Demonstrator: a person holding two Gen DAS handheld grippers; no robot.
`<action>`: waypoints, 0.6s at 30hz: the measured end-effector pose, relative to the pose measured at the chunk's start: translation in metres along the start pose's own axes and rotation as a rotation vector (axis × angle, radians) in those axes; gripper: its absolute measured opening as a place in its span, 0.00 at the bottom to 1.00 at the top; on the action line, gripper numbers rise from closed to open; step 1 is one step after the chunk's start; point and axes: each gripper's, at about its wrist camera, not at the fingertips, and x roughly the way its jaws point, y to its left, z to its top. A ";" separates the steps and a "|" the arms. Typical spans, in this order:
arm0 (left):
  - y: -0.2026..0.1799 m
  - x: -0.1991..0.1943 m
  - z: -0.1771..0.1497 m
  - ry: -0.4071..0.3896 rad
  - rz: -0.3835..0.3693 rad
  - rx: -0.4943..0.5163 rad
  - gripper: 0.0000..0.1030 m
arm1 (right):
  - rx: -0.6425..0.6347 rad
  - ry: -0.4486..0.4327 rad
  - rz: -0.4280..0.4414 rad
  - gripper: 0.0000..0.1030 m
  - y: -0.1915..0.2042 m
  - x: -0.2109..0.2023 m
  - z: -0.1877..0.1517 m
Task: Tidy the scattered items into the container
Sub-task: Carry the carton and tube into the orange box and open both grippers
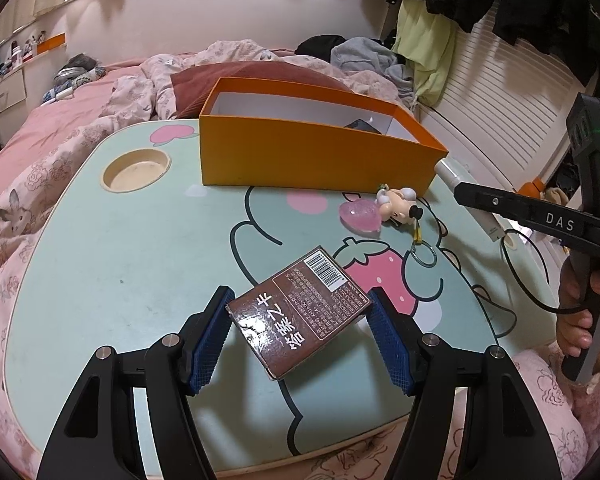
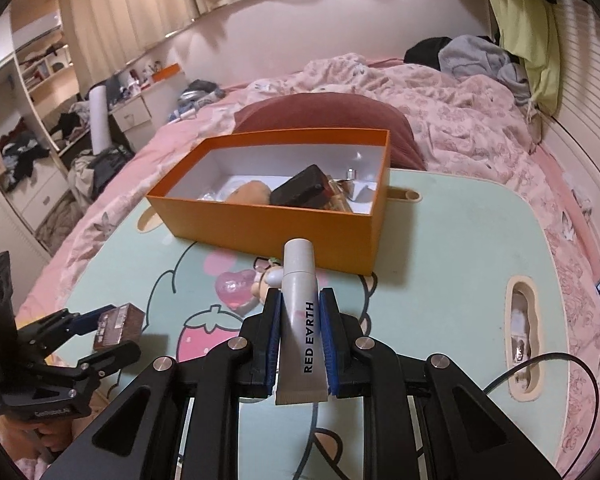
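Both hands loaded: right gripper (image 2: 300, 320) has its jaws clamped on the white tube (image 2: 300, 304), left gripper (image 1: 300, 330) pinches the brown box (image 1: 300, 312) above the desk (image 1: 100, 260), and the orange container (image 2: 268, 224) at twelve o'clock calls for a carry over its rim.

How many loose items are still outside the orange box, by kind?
Brown carton, held in left claw: 1
White tube, held in right claw: 1
Pink heart trinket on the table: 1
Mouse keychain on the table: 1
Total: 4
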 end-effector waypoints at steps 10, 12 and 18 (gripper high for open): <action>-0.001 -0.004 0.002 -0.014 -0.003 0.001 0.66 | 0.012 -0.010 0.005 0.17 0.001 0.000 0.004; -0.002 -0.007 0.005 -0.023 -0.012 0.002 0.66 | 0.015 -0.015 0.007 0.17 0.000 -0.001 0.006; -0.008 -0.015 0.041 -0.065 -0.044 0.025 0.66 | 0.018 -0.021 -0.001 0.17 0.000 0.003 0.021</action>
